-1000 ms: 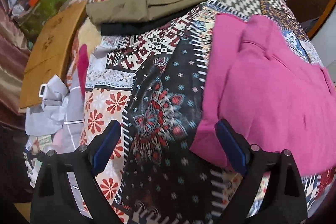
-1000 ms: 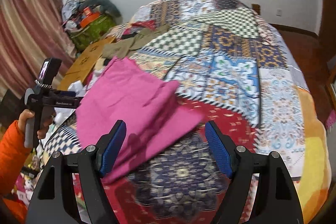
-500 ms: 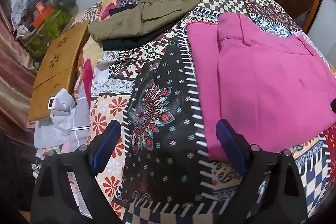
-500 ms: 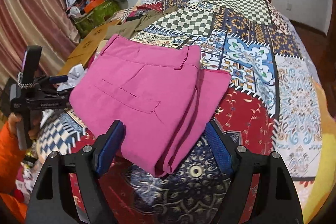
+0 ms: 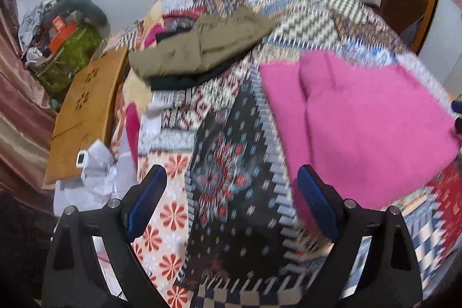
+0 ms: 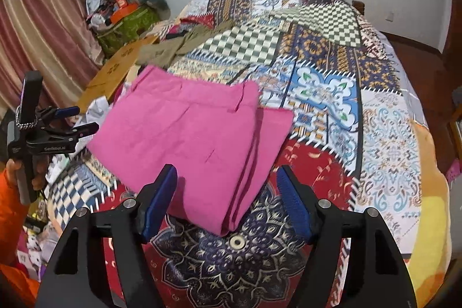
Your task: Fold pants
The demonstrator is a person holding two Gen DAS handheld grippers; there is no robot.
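Folded pink pants [image 6: 196,140] lie flat on the patchwork bedspread [image 6: 326,82], waistband toward the far side. They also show in the left wrist view [image 5: 361,117], to the right. My right gripper [image 6: 228,195] is open and empty, just above the near folded edge of the pants. My left gripper [image 5: 231,201] is open and empty, over the bedspread to the left of the pants; it also shows in the right wrist view [image 6: 78,120], held by a hand in an orange sleeve.
Folded olive pants [image 5: 202,48] lie on dark clothing at the bed's far left. A wooden board [image 5: 83,111] and white cloth [image 5: 98,172] sit beside the bed. A pile of bags [image 6: 127,13] and a curtain [image 6: 37,33] stand at the left.
Both grippers have drawn back slightly from the pants, which lie as before. The left view is now blurred by motion and tilted up.
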